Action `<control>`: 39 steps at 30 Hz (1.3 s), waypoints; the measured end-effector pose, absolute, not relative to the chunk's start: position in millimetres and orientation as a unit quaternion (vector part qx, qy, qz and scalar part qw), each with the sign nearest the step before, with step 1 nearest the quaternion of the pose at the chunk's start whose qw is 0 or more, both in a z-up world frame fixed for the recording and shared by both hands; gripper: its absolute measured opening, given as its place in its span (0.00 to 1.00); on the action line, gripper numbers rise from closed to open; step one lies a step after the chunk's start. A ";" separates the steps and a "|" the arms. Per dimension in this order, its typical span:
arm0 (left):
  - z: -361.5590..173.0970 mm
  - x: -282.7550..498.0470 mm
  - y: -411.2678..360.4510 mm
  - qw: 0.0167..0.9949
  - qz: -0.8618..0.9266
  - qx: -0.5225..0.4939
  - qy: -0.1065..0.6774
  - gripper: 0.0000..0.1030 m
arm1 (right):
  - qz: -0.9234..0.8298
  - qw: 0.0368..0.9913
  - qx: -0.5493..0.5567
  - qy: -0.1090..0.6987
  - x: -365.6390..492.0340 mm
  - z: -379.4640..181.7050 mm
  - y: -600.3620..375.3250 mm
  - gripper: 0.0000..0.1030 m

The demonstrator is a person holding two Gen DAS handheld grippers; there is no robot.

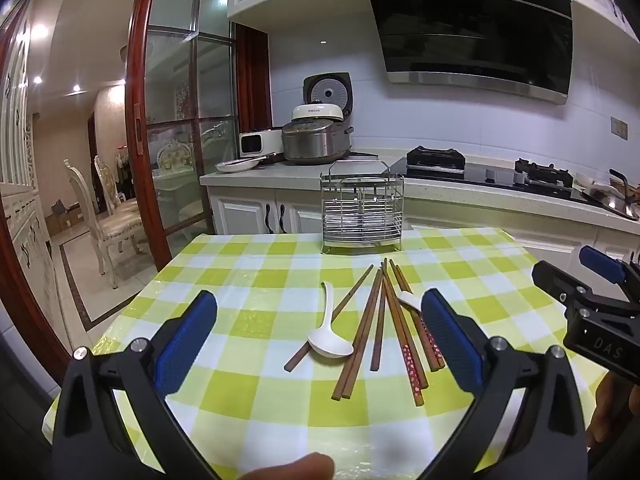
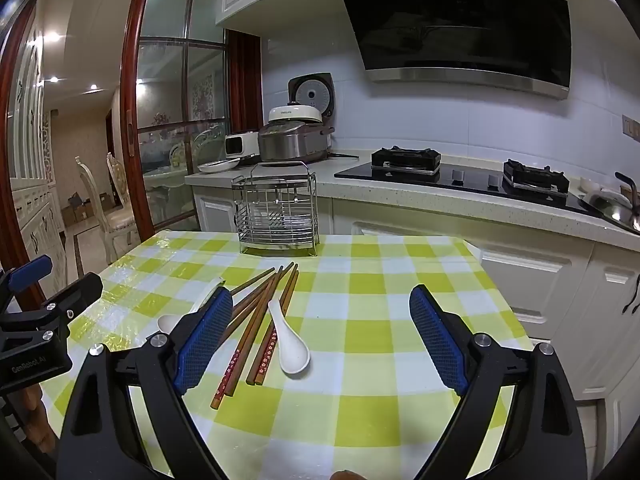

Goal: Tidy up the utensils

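A: Where did things stand?

B: Both claws gaped wide and held nothing: the left claw and right claw hovered over the green-and-white checked desk. The brown wooden chopsticks lay fanned in a loose heap, with one white ceramic spoon resting across a stick and another white ceramic spoon beside them. The wire metal utensil rack stood empty behind.

A: Risks?

B: Probably pinching several crossed sticks together, or nudging a spoon and scattering the pile.
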State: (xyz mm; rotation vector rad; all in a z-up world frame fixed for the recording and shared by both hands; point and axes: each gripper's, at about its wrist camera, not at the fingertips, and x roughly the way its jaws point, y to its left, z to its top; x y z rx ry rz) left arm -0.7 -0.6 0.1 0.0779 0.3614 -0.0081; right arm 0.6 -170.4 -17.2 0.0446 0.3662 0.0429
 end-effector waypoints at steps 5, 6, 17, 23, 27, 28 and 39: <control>-0.1 -1.6 -2.0 0.983 -0.005 0.038 0.181 0.96 | 0.021 0.983 0.021 0.182 0.8 -17.3 -170.3 0.82; -0.2 -2.1 -2.8 0.983 -0.005 0.038 0.181 0.96 | 0.021 0.983 0.022 0.182 0.8 -17.2 -170.3 0.82; 0.3 -0.9 -0.3 0.983 -0.006 0.032 0.183 0.96 | 0.022 0.983 0.021 0.182 0.4 -16.4 -170.2 0.82; 3.7 -1.5 -2.4 0.983 -0.005 0.033 0.182 0.96 | 0.022 0.983 0.021 0.182 0.5 -16.4 -170.1 0.82; 4.0 -1.1 -3.5 0.983 -0.005 0.032 0.183 0.96 | 0.022 0.983 0.021 0.182 0.5 -16.3 -170.0 0.82; 4.0 -1.1 -3.6 0.983 -0.005 0.032 0.183 0.96 | 0.022 0.983 0.021 0.182 0.6 -16.4 -170.2 0.82; 3.5 -0.6 0.7 0.983 -0.006 0.029 0.181 0.96 | 0.022 0.983 0.021 0.182 0.3 -16.4 -170.1 0.82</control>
